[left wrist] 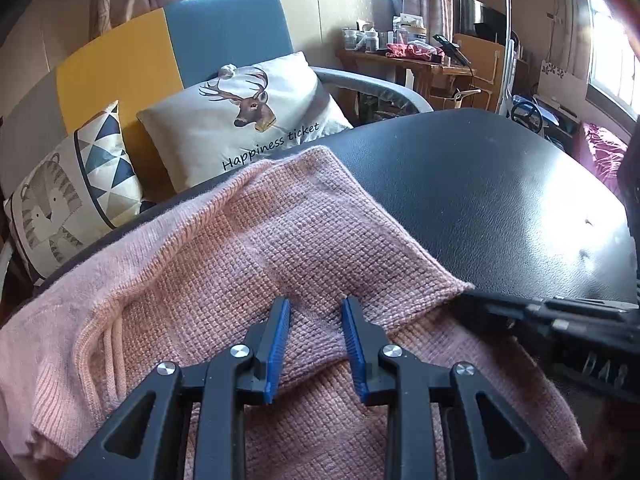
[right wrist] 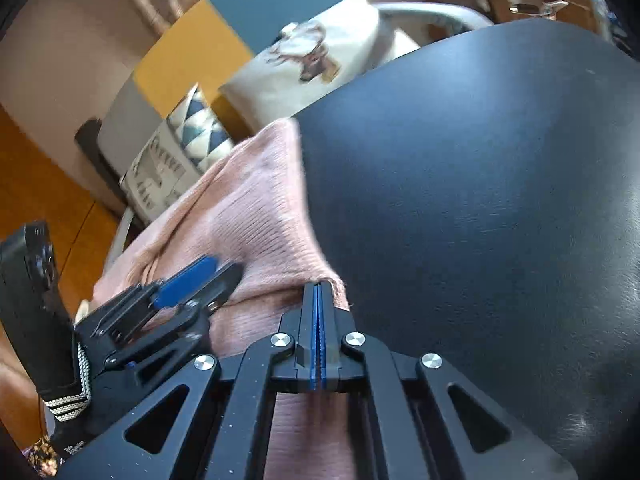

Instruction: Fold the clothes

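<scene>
Cushions: beyond and to the left of the left gripper, a tiger-and-triangle cushion [left wrist: 68,196] and a white deer-print cushion [left wrist: 248,116] lean on a sofa [left wrist: 168,44] with yellow and blue panels; smooth cotton-like covers, plump square shapes

Sweater: a pink knitted sweater [left wrist: 248,248] lies on the table straight ahead of and under both grippers; chunky waffle knit, finer ribbing at the hem on the left, soft and limp

Progress: one flap of the sweater already lies folded across the body, its pointed corner reaching right; by my reading the folding is partly done, and the bulk on the left is still bunched and needs further folds and squaring

Left gripper: the left gripper [left wrist: 316,308] hovers just over the folded flap, its jaws about half apart, blue ribbed pads [left wrist: 280,344] on black arms; the cloth sits below the tips and I cannot tell that it is pinched

Right gripper: the right gripper [right wrist: 318,292] has its jaws closed tight, blue pads together, on the sweater's edge at the corner; the knit seems pinched at the tips, though blur makes it uncertain

Table: a black table [left wrist: 480,200] stretches right of both grippers; glossy, faintly pebbled like leather, rounded far edge, bright glare patches
</scene>
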Demonstrator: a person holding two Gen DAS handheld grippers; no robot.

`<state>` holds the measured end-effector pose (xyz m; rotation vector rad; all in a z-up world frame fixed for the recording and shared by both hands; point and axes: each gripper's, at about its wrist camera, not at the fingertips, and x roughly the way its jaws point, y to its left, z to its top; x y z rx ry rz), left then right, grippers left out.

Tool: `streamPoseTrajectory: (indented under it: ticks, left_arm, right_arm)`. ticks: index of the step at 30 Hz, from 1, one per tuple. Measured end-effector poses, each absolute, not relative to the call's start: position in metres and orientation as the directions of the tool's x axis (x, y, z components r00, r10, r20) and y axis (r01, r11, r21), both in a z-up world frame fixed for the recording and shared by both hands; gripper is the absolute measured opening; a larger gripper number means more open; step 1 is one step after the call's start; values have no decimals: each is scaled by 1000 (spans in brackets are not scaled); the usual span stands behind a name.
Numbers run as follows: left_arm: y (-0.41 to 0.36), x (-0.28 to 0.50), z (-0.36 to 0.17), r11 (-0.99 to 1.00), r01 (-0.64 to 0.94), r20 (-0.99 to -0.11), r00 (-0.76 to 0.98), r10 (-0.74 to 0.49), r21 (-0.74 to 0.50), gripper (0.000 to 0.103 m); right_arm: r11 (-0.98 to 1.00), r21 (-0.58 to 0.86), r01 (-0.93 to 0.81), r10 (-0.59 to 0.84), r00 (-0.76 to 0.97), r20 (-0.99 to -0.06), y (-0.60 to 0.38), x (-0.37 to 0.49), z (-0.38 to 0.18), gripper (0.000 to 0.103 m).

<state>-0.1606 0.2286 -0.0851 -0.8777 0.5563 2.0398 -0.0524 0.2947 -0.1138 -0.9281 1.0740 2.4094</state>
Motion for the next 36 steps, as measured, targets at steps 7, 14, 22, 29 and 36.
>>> streamPoseTrajectory:
  ticks: [7, 14, 22, 29, 36]
  left_arm:
    - [226, -161, -78, -553, -832, -764, -387, 515, 49, 28]
    - [171, -115, -70, -471, -882, -834, -262, 486, 2, 27]
    - [60, -45, -71, -378, -919, -798, -310, 517, 112, 27]
    - [-20, -27, -63, -436, -891, -775, -360, 519, 123, 27]
    - [-112, -45, -71, -621, -777, -728, -486, 483, 107, 31]
  right_arm:
    - [-635, 601, -485, -69, -740, -669, 276, -29, -104, 3]
    - [-782, 409, -471, -35, -622, -782, 228, -1, -97, 4]
    - [-810, 370, -454, -72, -549, -833, 195, 70, -95, 6]
    - [-811, 355, -464, -21, -584, -812, 166, 103, -73, 6]
    - [-908, 233, -347, -4, -550, -835, 108, 77, -70, 17]
